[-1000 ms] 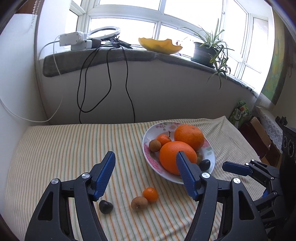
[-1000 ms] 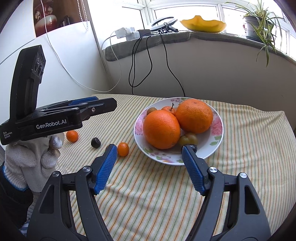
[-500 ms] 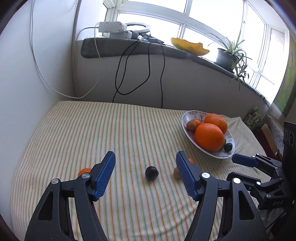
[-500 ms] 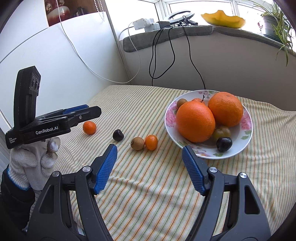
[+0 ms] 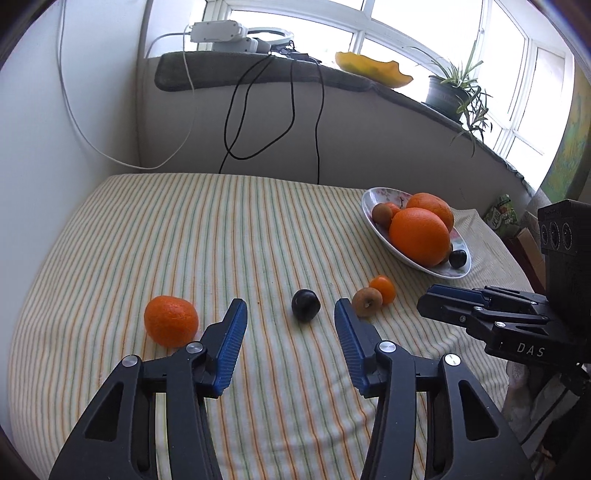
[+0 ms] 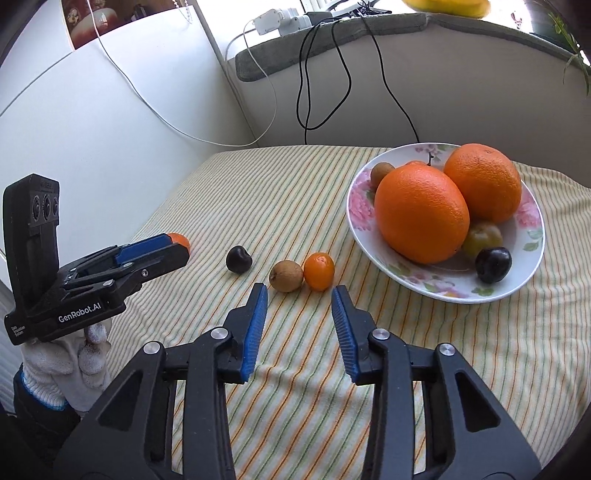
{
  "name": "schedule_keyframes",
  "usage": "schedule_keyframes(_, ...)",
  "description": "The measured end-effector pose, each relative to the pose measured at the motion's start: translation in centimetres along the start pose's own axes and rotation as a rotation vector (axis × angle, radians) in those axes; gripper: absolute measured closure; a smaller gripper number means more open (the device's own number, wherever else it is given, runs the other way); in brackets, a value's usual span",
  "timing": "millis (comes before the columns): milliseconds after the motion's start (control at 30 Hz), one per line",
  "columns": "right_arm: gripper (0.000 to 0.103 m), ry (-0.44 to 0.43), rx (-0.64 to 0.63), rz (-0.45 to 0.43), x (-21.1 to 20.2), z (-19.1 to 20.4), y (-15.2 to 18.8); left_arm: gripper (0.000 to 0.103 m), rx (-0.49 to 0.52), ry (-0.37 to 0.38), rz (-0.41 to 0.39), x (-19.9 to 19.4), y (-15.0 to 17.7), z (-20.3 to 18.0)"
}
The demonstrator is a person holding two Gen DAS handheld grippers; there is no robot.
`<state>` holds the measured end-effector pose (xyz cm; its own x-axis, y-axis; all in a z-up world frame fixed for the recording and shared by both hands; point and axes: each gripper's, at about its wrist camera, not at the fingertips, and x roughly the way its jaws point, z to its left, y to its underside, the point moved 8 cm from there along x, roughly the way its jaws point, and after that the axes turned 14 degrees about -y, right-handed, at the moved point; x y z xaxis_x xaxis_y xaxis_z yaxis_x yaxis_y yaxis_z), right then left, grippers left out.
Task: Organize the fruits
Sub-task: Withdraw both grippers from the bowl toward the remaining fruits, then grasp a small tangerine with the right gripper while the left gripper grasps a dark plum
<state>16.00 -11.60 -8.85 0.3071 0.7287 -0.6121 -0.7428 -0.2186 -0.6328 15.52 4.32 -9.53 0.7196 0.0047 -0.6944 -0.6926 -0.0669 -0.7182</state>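
Loose on the striped cloth lie a tangerine point(image 5: 170, 320), a dark plum point(image 5: 306, 310), a brown fruit point(image 5: 366, 302) and a small orange fruit point(image 5: 383, 289). My left gripper point(image 5: 290, 306) hovers just short of the plum, jaws closing, nothing between the pads. My right gripper point(image 6: 299, 290) stands just in front of the brown fruit point(image 6: 286, 276) and the small orange fruit point(image 6: 318, 271), jaws closing too, pads touching nothing. The flowered plate point(image 6: 443, 291) at right holds two big oranges point(image 6: 421, 214) and several small fruits.
A white wall borders the table on the left. The sill behind carries a power strip point(image 5: 218, 31), hanging cables, a yellow bowl point(image 5: 373, 68) and a potted plant point(image 5: 448, 96). A gloved hand point(image 6: 62, 362) holds the left gripper point(image 6: 173, 251), which half hides the tangerine.
Both grippers have swung left from the plate and sunk toward the loose fruits. Both pairs of jaws now stand clearly narrower than before.
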Motion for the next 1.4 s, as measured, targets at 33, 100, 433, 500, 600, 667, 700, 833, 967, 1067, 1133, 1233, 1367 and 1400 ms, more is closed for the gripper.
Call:
schedule_keyframes(33, 0.069, 0.007, 0.005, 0.002, 0.2, -0.2, -0.1, 0.057, 0.006, 0.002, 0.002, 0.1, 0.1, -0.2)
schedule_keyframes(100, 0.072, 0.021, 0.012, 0.005, 0.6, -0.6, -0.2, 0.059, 0.014, 0.004, 0.007, 0.4, 0.1, -0.4)
schedule_keyframes(433, 0.075, 0.060, 0.038, 0.022, 2.8, -1.8, -0.7, 0.062, 0.032, 0.008, 0.042, 2.3, 0.3, -0.6)
schedule_keyframes(500, 0.075, 0.063, 0.047, 0.023, 3.1, -2.1, -0.8, 0.062, 0.034, 0.009, 0.046, 2.5, 0.3, -0.6)
schedule_keyframes(600, 0.075, 0.067, 0.051, 0.030, 3.7, -2.5, -1.0, 0.062, 0.038, 0.009, 0.051, 2.9, 0.3, -0.7)
schedule_keyframes(667, 0.075, 0.070, 0.051, 0.041, 4.0, -2.6, -1.0, 0.062, 0.043, 0.009, 0.056, 3.3, 0.3, -0.8)
schedule_keyframes(700, 0.075, 0.072, 0.051, 0.045, 4.2, -2.6, -1.1, 0.063, 0.045, 0.010, 0.060, 3.5, 0.3, -0.8)
schedule_keyframes(833, 0.075, 0.065, 0.048, 0.060, 4.9, -2.6, -1.5, 0.063, 0.051, 0.017, 0.077, 4.2, 0.4, -1.0)
schedule_keyframes(967, 0.075, 0.060, 0.039, 0.078, 5.6, -2.4, -1.7, 0.067, 0.060, 0.029, 0.096, 4.8, 0.5, -1.3)
schedule_keyframes(1067, 0.075, 0.062, 0.027, 0.086, 6.2, -2.2, -2.0, 0.068, 0.060, 0.036, 0.104, 5.1, 0.6, -1.3)
schedule_keyframes(1133, 0.075, 0.064, 0.024, 0.087, 6.4, -2.1, -2.2, 0.069, 0.059, 0.041, 0.106, 5.2, 0.5, -1.4)
schedule_keyframes(1233, 0.075, 0.067, 0.020, 0.091, 6.7, -2.1, -2.5, 0.075, 0.065, 0.053, 0.105, 5.3, 0.4, -1.8)
schedule_keyframes(1367, 0.079, 0.068, 0.009, 0.090, 6.8, -1.9, -2.7, 0.083, 0.076, 0.061, 0.098, 5.2, 0.5, -2.2)
schedule_keyframes(1400, 0.079, 0.069, 0.007, 0.089, 6.8, -1.8, -2.7, 0.083, 0.076, 0.060, 0.096, 5.1, 0.5, -2.3)
